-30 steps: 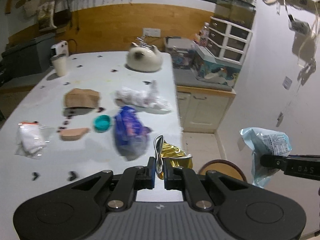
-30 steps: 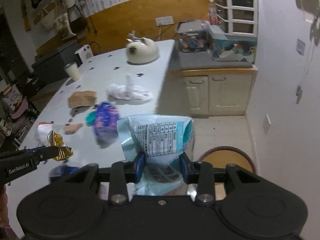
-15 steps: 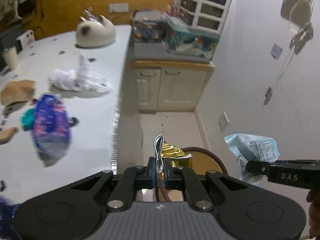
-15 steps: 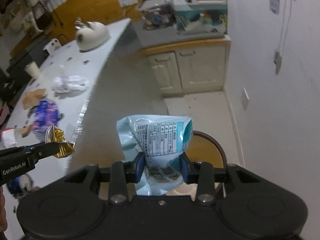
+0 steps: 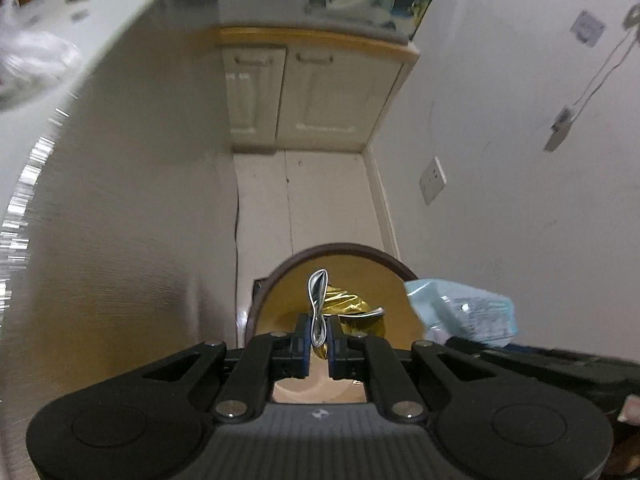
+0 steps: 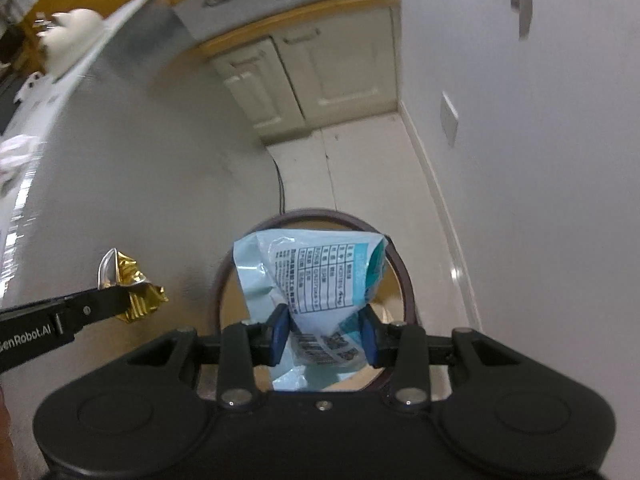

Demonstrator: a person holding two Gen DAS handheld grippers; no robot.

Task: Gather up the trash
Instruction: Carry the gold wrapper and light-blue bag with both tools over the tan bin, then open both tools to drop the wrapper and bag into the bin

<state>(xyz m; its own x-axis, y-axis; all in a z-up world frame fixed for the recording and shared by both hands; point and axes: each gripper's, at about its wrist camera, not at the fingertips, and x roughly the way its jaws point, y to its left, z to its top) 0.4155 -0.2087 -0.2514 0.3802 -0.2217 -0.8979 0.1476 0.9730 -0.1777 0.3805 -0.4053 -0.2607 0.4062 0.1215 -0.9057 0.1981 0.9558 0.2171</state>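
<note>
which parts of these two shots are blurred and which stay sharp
Left wrist view: the table edge streaks with motion blur, while the left gripper and its gold wrapper stay sharp over the bin. Right wrist view: the cabinet is smeared; the right gripper and light blue packet stay crisp.

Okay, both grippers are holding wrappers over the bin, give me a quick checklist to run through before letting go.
1. Left gripper shut on the gold wrapper: ok.
2. Right gripper shut on the light blue packet: ok.
3. Gold wrapper over the bin opening: ok in the left wrist view; in the right wrist view it looks left of the rim, so cannot tell for sure.
4. Light blue packet over the bin opening: ok, the rim shows all around it in the right wrist view.
5. Room inside the bin: ok, no trash shows inside it.
6. Height above the bin: cannot tell.
</note>
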